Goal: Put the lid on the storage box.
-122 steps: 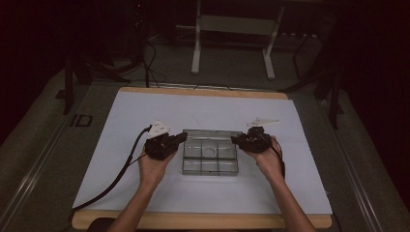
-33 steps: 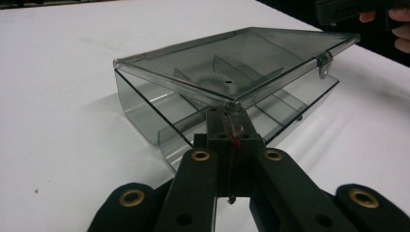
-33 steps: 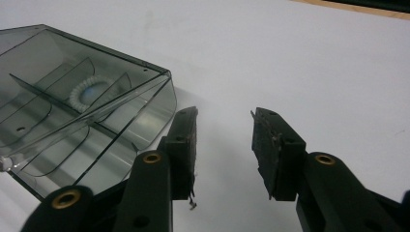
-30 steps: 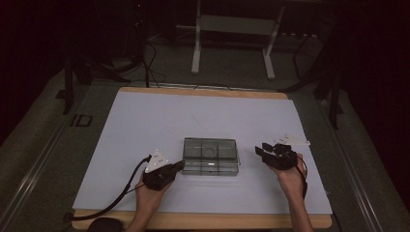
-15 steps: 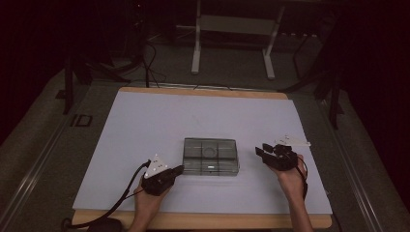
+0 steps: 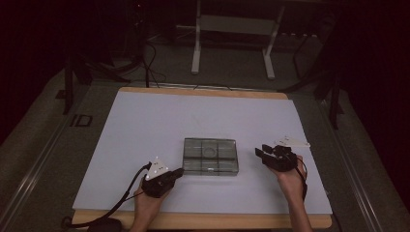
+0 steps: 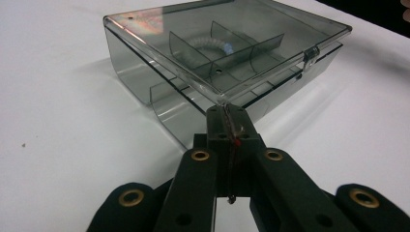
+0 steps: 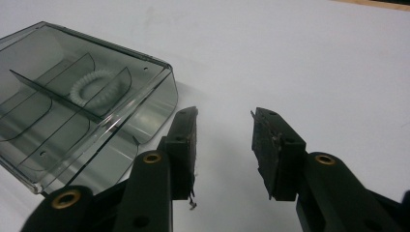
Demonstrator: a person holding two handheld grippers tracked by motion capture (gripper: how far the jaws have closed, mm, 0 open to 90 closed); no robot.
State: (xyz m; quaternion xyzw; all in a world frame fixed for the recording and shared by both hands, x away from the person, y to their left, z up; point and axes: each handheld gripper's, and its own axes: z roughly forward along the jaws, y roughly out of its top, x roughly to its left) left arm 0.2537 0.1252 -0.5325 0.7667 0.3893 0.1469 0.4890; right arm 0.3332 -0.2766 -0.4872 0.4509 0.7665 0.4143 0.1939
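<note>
On the white table (image 6: 145, 130) we see a smoky clear box (image 6: 211, 155), lid down, a white coil ring (image 8: 94, 87) inside. Left gripper (image 6: 177, 172), jaws closed, meets its near-left corner; right gripper (image 6: 259, 153), jaws apart, sits just right of it.

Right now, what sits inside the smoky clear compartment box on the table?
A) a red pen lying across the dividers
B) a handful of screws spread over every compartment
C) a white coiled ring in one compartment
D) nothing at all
C: the right gripper view shows a white coiled ring lying in one compartment of the closed box, seen through its clear lid.
</note>
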